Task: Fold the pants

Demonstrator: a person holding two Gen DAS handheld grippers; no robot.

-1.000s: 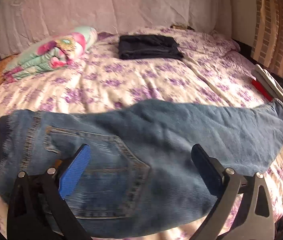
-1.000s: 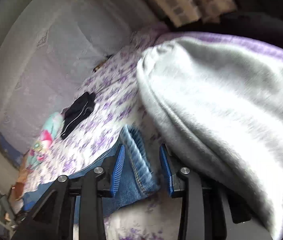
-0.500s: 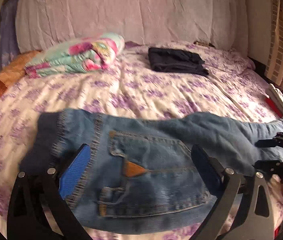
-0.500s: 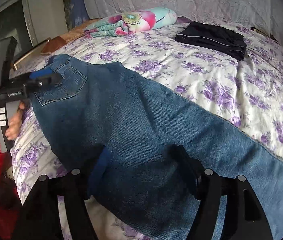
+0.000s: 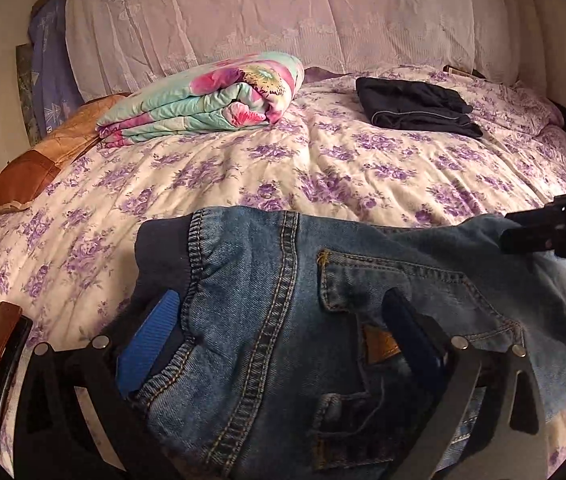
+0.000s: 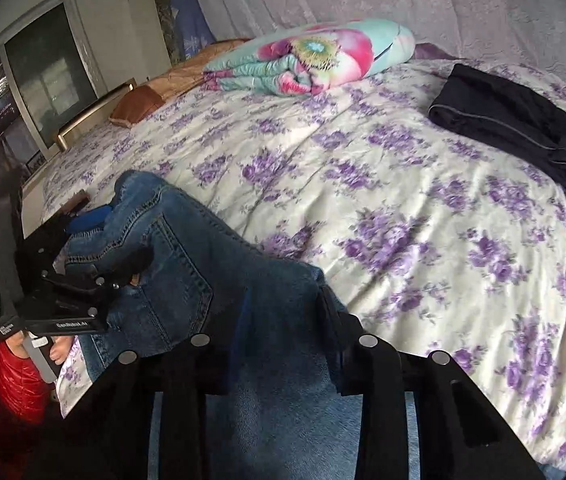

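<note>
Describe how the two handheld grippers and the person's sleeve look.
The left gripper has black angular finger arms with silver rivets and ribbed blue pads. The right gripper has matching black arms and rivets. From the right wrist view, the left tool's black body carries small white lettering, above a shiny red quilted sleeve.

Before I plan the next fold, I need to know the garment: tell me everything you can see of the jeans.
The jeans are blue denim with tan stitching, a dark waistband, a back pocket and a tan patch. They lie bunched near the front edge of the bedspread, back side up. The left claw straddles the waist end, wide apart. The right claw has leg fabric between its fingers, having just been closing.
</note>
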